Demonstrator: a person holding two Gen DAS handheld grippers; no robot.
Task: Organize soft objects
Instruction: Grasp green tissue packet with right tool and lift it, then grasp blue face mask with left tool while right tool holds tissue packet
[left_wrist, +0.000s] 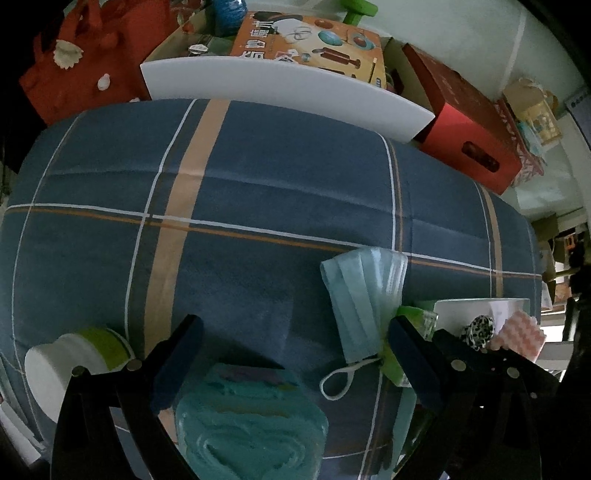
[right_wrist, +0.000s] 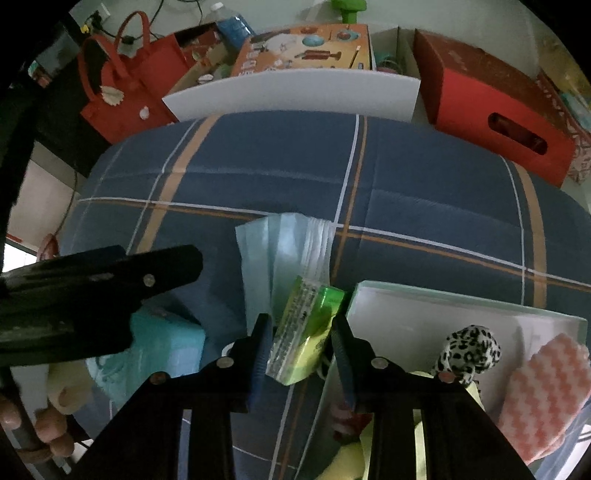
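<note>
A light blue face mask (left_wrist: 365, 295) (right_wrist: 280, 251) lies on the blue plaid cloth (left_wrist: 258, 177). My right gripper (right_wrist: 301, 325) is shut on a green plastic packet (right_wrist: 314, 314), which sits at the mask's near edge beside the white tray (right_wrist: 424, 310). The packet's green corner (left_wrist: 412, 314) peeks out behind my left gripper's right finger. My left gripper (left_wrist: 291, 358) stands wide open above a folded teal cloth (left_wrist: 251, 417) (right_wrist: 166, 339), touching nothing. In the tray lie a leopard-print scrunchie (right_wrist: 469, 347) and a pink wavy sponge (right_wrist: 546, 391).
A white and lime roll (left_wrist: 74, 354) lies at the cloth's left edge. Behind the cloth stand a white board (left_wrist: 288, 92), a red bag (right_wrist: 122, 85), an orange box (right_wrist: 303, 48) and a red carton (right_wrist: 495, 107). A hand (right_wrist: 48, 417) grips the left tool.
</note>
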